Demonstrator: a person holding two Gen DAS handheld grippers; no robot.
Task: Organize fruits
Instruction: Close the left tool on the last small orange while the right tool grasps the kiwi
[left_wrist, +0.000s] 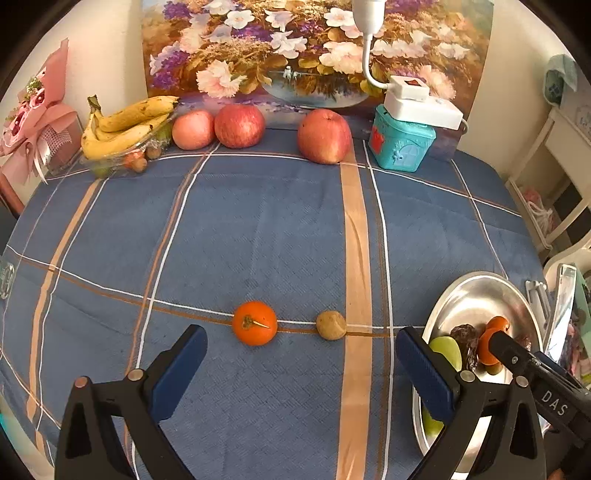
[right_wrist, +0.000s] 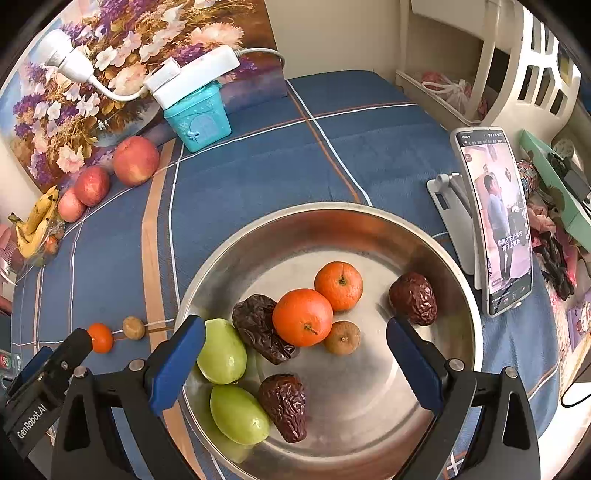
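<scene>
Both tools gape, empty — left tool (left_wrist: 301, 363) faces tangerine (left_wrist: 254, 322), longan (left_wrist: 331, 324) beside it.

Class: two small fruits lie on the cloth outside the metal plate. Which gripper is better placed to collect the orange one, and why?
Left. The open left gripper faces the orange fruit directly, between its fingers. The right gripper, also open, hangs over the plate, with that fruit off to its left.
</scene>
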